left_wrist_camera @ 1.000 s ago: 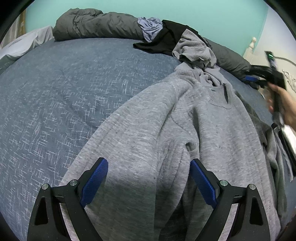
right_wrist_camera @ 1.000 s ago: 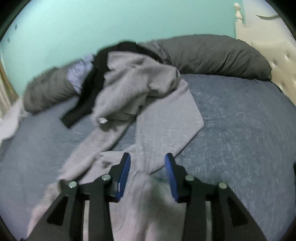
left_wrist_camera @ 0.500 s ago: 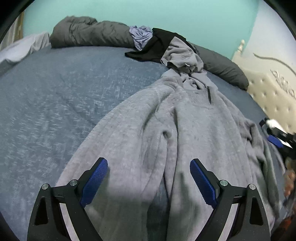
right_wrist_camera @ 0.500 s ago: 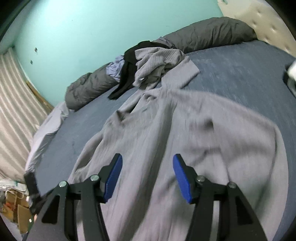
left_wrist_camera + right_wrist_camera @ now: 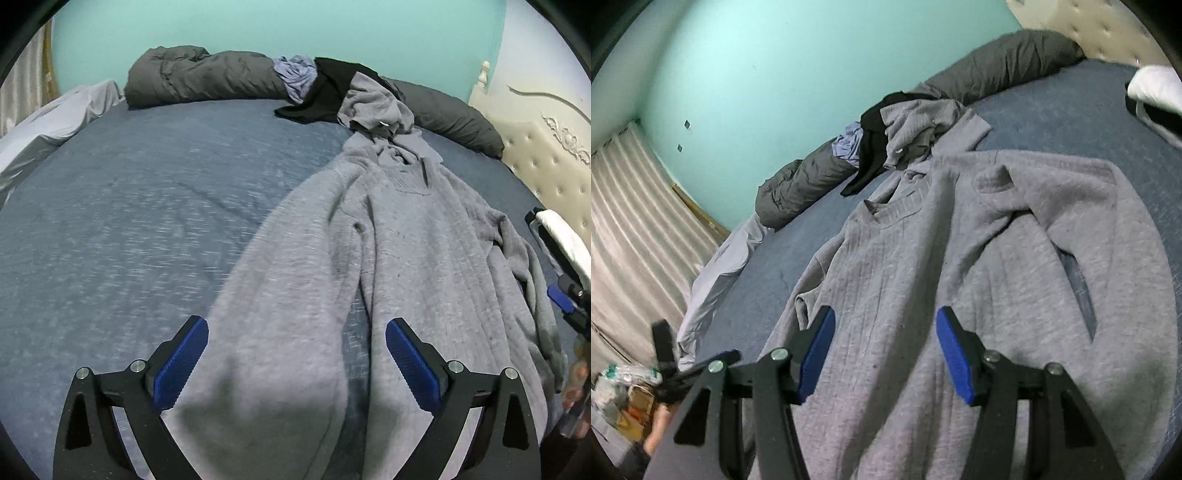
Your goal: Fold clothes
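Observation:
A grey sweater (image 5: 424, 240) lies spread face up on the blue bed cover (image 5: 129, 221), collar toward the far pile. Its left sleeve (image 5: 288, 295) runs down toward my left gripper (image 5: 295, 325), which hovers over the cuff end. That gripper's jaws are opening, and the pads touch nothing. In the right wrist view the sweater (image 5: 960, 240) fills the middle, its right sleeve (image 5: 1071, 206) bent across the chest. My right gripper (image 5: 886, 312) hangs open above the lower body of the sweater, gripping nothing. It also shows at the left wrist view's right edge as the right gripper (image 5: 561, 299).
At the far side a pile holds a crumpled grey garment (image 5: 373, 103), a black one (image 5: 328, 88) and a lavender one (image 5: 295, 77). Dark grey pillows (image 5: 203, 77) line the teal wall. A tufted headboard (image 5: 546, 147) stands right, and a curtain (image 5: 628, 221) hangs left.
Both grippers have drawn back from the sweater. The right one swung away from the pile to the sweater's lower right and its jaws widened. The left one rose and backed off the sleeve.

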`<state>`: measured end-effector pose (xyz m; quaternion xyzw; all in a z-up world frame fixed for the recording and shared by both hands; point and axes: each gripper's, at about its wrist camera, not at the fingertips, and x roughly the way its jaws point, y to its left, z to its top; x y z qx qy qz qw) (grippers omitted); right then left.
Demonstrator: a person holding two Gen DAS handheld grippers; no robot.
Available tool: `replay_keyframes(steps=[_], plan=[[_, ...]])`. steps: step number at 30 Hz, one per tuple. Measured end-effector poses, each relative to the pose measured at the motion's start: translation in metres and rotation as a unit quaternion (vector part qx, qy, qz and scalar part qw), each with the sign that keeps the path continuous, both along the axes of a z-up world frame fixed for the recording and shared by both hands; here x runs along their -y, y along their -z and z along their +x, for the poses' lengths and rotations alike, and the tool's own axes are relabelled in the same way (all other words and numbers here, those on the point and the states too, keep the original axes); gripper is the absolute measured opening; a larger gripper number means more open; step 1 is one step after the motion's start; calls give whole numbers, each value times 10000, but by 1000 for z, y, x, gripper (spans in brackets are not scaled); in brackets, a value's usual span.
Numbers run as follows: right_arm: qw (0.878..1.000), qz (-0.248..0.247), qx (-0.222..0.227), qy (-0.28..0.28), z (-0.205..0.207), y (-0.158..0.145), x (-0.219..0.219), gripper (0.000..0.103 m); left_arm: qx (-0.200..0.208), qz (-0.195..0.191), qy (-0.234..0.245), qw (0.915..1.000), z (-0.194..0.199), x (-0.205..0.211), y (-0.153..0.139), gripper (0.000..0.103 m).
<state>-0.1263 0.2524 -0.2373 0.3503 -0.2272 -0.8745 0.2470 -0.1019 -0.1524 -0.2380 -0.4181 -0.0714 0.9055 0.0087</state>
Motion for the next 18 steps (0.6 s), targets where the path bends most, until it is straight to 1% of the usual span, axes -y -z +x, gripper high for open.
replay_keyframes(steps=[3,5,8,10,12,18], plan=[[9997,-237,-19,-18,5,1,-4,58,43,45,-111,9999,11,20,-8,99],[9998,-180,-113,-25,8,-1,-5,58,122,20,-200,9997,18,35,-11,99],[9998,-26,-202,-24,11,-4,-9,58,327,-164,-213,9991,29,51,-5,99],[9998,-22,-180,18,11,-3,-13,59,504,-250,-226,9982,35,59,2,99],[9999,16,-117,83,10,0,-15,63,641,-279,-199,9974,41,64,8,99],[9998,105,-86,145,18,2,-20,63,973,-295,-137,9947,51,69,25,99]])
